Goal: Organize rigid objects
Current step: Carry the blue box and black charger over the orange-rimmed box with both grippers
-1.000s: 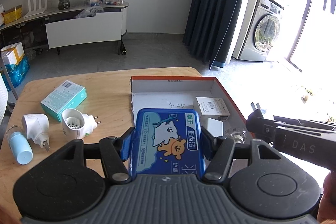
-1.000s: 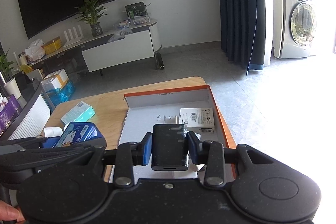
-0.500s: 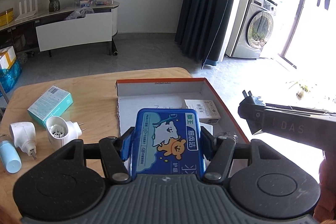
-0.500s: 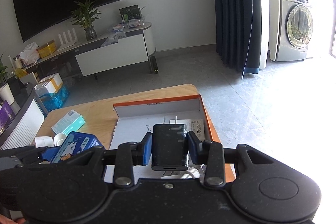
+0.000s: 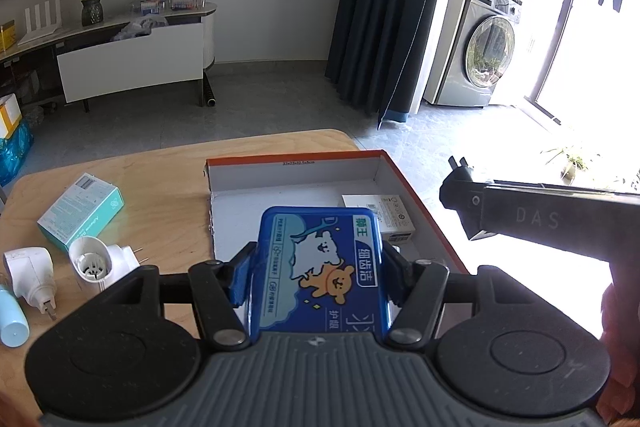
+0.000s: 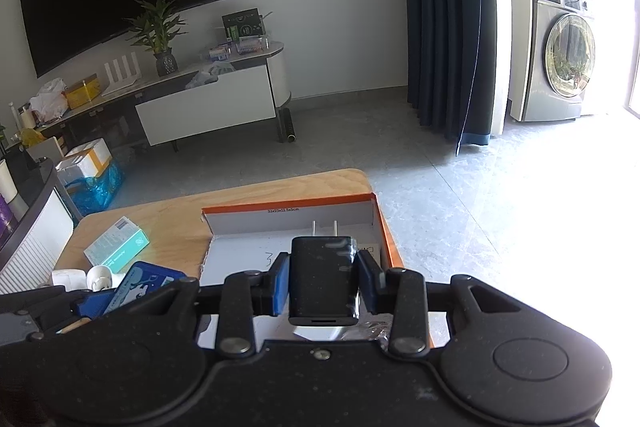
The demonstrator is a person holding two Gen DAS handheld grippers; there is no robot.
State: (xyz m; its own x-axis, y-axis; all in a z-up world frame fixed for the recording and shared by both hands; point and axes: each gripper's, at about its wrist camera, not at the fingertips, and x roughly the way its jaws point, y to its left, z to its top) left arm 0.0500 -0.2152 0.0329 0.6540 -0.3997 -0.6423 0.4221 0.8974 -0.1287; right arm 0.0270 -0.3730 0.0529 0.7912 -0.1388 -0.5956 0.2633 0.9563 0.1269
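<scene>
Two things are in my grip above the orange-edged box (image 5: 416,187). My left gripper (image 5: 316,275) is clamped on a blue tin (image 5: 320,267) held over the box's near part. My right gripper (image 6: 323,281) is closed on a black charger (image 6: 323,275), its prongs pointing at the box's far wall. Inside the box, a small white carton (image 5: 384,213) lies by the right wall. Left of the box on the wooden table (image 5: 168,179) sit a teal carton (image 5: 82,211), two white plugs (image 5: 100,259) and a pale blue tube (image 5: 12,319).
</scene>
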